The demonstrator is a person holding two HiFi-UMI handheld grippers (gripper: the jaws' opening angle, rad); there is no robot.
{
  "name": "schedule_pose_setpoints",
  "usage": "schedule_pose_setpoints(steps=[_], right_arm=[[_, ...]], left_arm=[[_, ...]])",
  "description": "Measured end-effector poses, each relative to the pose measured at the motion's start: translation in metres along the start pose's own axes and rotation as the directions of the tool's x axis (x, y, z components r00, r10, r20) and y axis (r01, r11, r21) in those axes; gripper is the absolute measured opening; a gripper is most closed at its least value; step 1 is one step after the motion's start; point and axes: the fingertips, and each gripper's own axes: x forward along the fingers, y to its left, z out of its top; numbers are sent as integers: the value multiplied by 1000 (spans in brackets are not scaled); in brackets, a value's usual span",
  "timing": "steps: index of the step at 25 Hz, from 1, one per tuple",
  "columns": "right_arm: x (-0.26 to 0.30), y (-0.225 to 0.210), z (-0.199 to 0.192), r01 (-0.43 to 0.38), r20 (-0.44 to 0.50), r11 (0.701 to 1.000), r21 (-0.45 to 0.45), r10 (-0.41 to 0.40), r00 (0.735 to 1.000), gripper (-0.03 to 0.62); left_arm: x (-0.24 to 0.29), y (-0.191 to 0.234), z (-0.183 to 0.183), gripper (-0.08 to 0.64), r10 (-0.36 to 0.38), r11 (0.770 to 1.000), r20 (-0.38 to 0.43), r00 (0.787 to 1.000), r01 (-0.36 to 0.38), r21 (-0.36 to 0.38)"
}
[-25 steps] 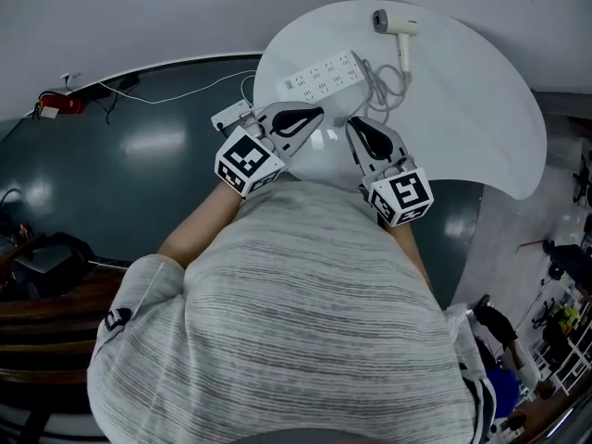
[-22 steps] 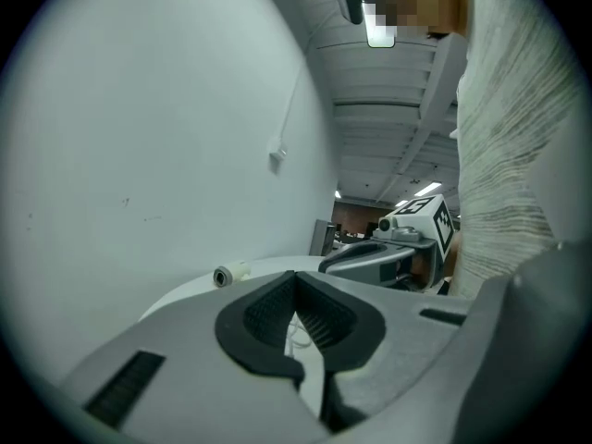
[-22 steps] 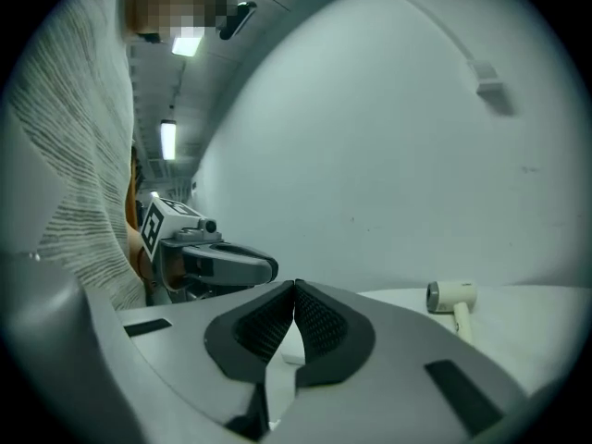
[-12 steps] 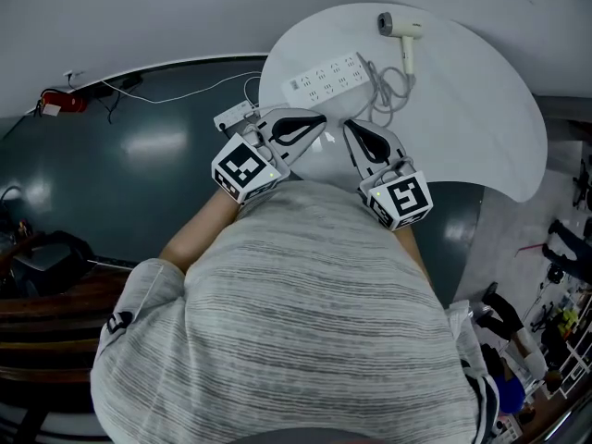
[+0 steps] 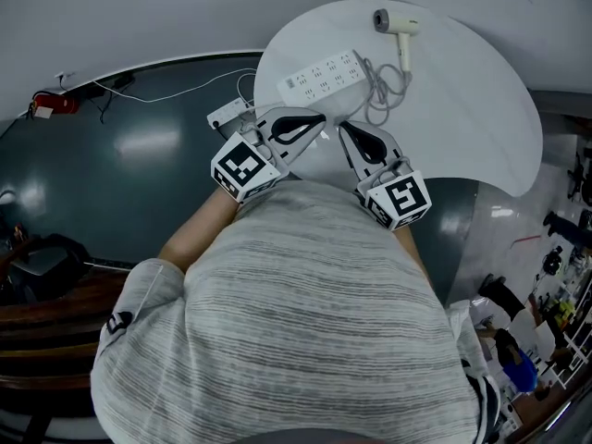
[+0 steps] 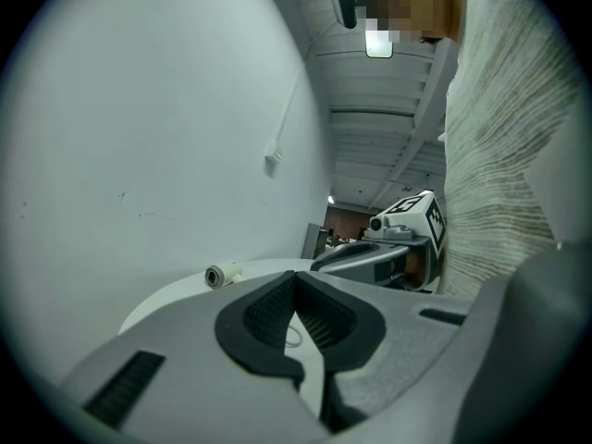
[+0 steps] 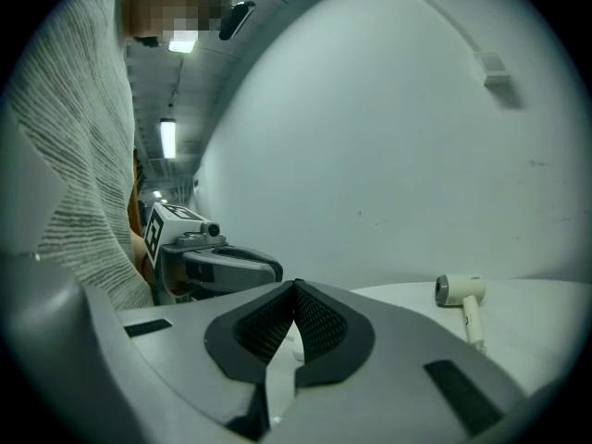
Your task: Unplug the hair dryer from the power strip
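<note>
The left gripper (image 5: 317, 128) and right gripper (image 5: 350, 133) are each pressed together on nothing, over the worktop's (image 5: 481, 109) near edge. The hair dryer (image 5: 398, 28) lies at the far edge, with the power strip (image 5: 322, 74) beside its coiled cord (image 5: 384, 91).

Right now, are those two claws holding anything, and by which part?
Nothing is held. The left gripper and right gripper are both shut and empty; the hair dryer and power strip lie untouched on the white table.
</note>
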Motion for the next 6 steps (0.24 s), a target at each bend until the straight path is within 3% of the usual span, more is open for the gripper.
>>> schedule_pose_setpoints(steps=[6], right_arm=[[3, -2, -3, 0, -17, 1000, 17, 0, 1000, 25]], left_arm=[[1, 2, -1, 6, -13, 1000, 2, 1000, 13, -9]])
